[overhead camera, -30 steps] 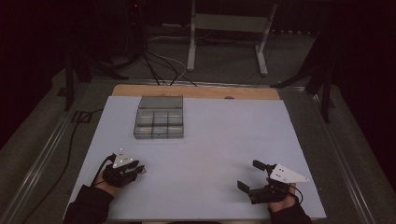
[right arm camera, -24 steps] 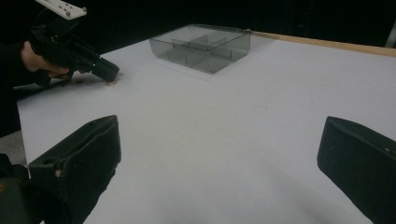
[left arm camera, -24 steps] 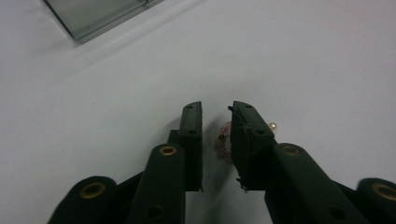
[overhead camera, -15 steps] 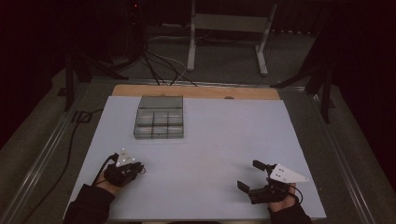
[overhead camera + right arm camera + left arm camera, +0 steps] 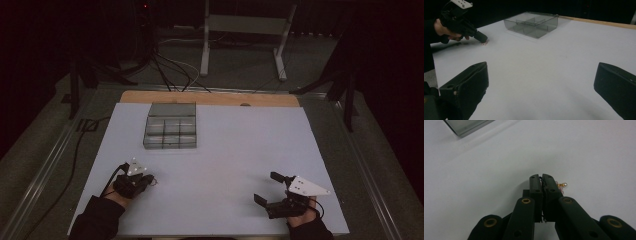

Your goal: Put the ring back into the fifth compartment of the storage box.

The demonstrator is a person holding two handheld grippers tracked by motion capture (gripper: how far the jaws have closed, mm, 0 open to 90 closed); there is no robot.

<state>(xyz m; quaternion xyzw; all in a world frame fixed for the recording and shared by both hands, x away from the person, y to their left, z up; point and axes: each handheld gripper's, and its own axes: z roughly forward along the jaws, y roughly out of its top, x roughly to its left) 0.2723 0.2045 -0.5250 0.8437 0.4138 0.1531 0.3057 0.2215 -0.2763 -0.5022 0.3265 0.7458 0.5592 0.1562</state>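
Note:
My left gripper (image 5: 150,180) points down at the white sheet (image 5: 240,150) near its front left. Its jaws have just been closing and now stand together in the left gripper view (image 5: 541,177). A tiny pink and gold trinket (image 5: 560,185) is pinched at their tips, part of it poking out beside one jaw. The right gripper view shows this gripper (image 5: 482,38) with the trinket (image 5: 484,43) at its tip on the sheet. My right gripper (image 5: 267,187) rests at the front right, jaws wide apart (image 5: 540,75) with nothing between them.
A clear plastic box (image 5: 170,127) with several compartments sits at the back left of the sheet, also in the right gripper view (image 5: 531,23). A wooden strip (image 5: 210,97) borders the far edge. Cables and a metal stand lie on the floor beyond.
The left gripper's jaws have drawn together at the sheet. Both hands have kept their places, and the right gripper's jaws stand as wide as before.

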